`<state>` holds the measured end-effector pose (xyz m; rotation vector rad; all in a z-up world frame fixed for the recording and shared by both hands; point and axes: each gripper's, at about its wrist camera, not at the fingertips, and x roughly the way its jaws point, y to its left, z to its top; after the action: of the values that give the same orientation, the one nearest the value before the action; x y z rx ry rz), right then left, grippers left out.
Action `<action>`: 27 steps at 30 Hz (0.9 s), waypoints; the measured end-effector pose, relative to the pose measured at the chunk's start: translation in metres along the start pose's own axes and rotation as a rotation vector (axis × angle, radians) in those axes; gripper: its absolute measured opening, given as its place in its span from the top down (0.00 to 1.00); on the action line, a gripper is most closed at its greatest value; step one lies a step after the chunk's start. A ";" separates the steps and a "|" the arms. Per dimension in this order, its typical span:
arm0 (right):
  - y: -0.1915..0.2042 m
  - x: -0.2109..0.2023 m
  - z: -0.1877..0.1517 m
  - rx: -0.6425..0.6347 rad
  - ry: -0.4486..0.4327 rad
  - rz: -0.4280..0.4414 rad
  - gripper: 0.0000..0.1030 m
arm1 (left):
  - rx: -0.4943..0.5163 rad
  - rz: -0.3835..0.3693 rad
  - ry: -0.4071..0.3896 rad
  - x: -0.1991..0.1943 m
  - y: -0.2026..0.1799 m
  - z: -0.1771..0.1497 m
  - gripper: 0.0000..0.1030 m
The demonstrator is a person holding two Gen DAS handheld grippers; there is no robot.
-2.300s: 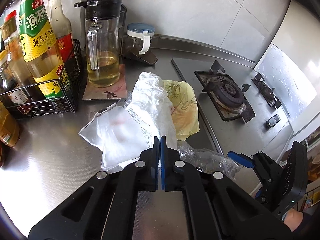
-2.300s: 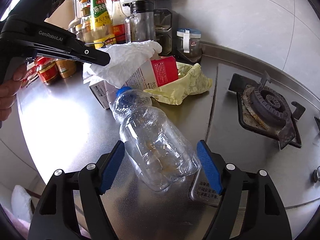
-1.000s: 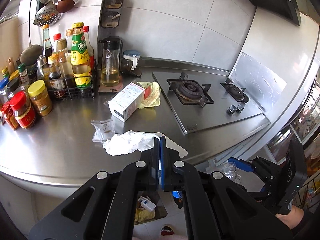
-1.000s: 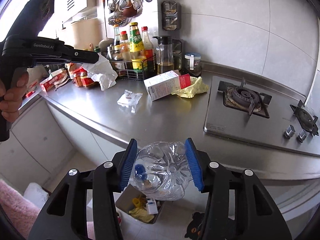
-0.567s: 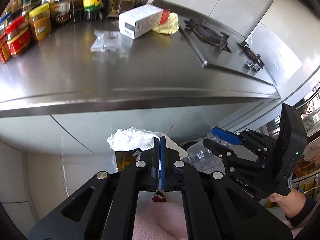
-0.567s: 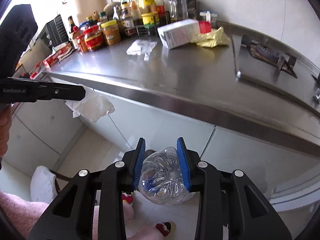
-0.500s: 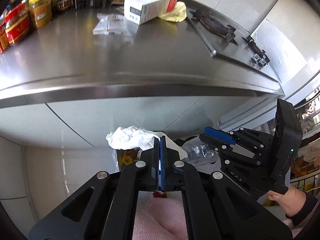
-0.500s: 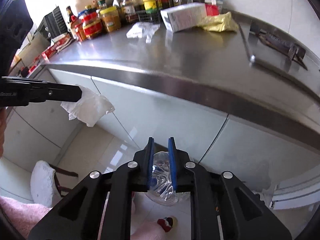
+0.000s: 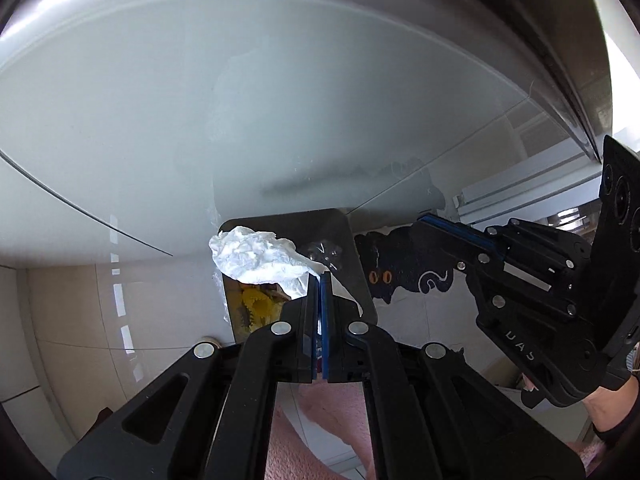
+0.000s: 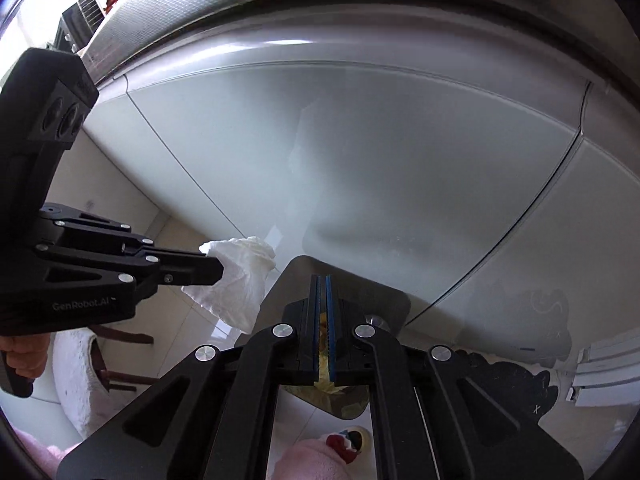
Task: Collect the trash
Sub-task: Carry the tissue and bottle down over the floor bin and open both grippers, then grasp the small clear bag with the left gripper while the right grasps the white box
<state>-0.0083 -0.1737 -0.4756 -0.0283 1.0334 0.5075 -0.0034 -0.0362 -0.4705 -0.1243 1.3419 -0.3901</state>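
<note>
My left gripper (image 9: 320, 276) is shut on a crumpled white paper towel (image 9: 256, 255), held just above the open trash bin (image 9: 352, 240) on the floor. The towel (image 10: 240, 276) and the left gripper (image 10: 218, 268) also show in the right wrist view, left of the bin (image 10: 292, 280). A clear plastic bottle (image 9: 326, 254) lies inside the bin. My right gripper (image 10: 322, 280) is shut and empty, over the bin; it shows at the right in the left wrist view (image 9: 424, 220).
White cabinet doors (image 9: 280, 100) rise right behind the bin, under the steel counter edge (image 10: 280, 12). A black cat-shaped mat (image 9: 404, 268) lies on the tiled floor right of the bin. Yellow trash (image 9: 256, 304) sits in the bin. Pink slippers (image 10: 320, 456) show below.
Both grippers dropped from counter height to the bin on the floor. The right gripper let the bottle go into the bin and closed empty. The left still holds the towel.
</note>
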 end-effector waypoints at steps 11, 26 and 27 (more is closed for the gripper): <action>-0.020 0.026 -0.013 0.048 0.021 -0.013 0.91 | -0.009 0.000 0.060 0.049 0.018 -0.008 0.62; -0.028 -0.029 -0.003 0.137 0.071 -0.077 0.03 | 0.006 0.054 0.006 -0.025 0.007 -0.003 0.17; -0.028 -0.034 0.001 0.138 0.070 -0.080 0.03 | 0.006 0.058 -0.003 -0.035 0.006 -0.001 0.14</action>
<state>-0.0098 -0.2119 -0.4534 0.0345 1.1292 0.3635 -0.0093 -0.0186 -0.4400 -0.0801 1.3380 -0.3449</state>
